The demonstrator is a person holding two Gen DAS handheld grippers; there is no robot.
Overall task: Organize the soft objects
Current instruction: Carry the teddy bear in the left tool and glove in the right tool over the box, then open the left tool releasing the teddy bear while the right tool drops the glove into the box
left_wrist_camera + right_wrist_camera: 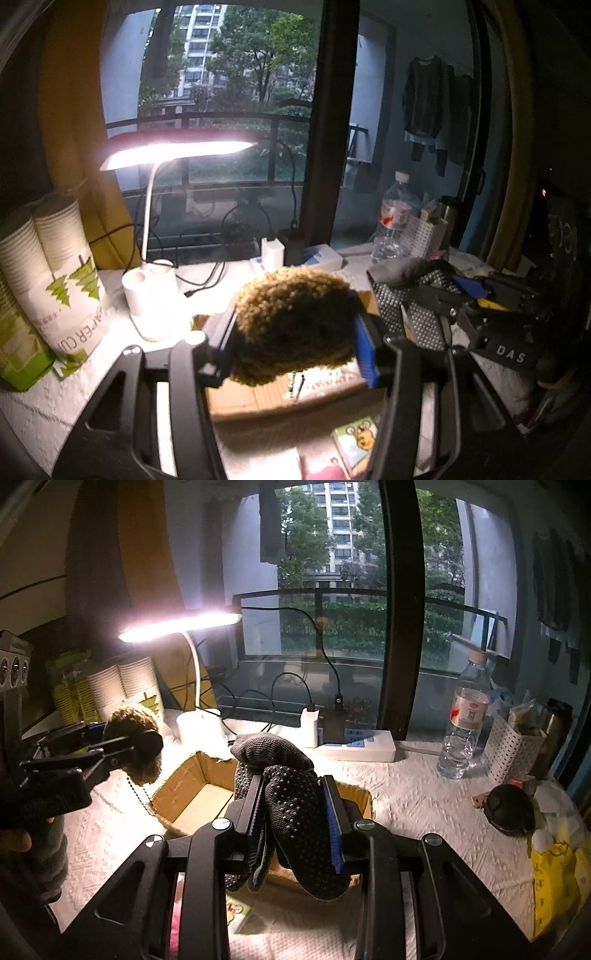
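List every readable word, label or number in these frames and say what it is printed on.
"PAPER CU…", cut off: paper cup sleeve.
"DAS": right gripper, on its body.
Water bottle label: too small to read.
Cartoon card: no legible text.

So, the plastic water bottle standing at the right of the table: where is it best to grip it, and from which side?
Probably at the labelled middle of the water bottle, coming level from the front. It stands upright, so its round body suits two fingers. A white perforated holder crowds its right side, and the window is behind. Both grippers are full now.
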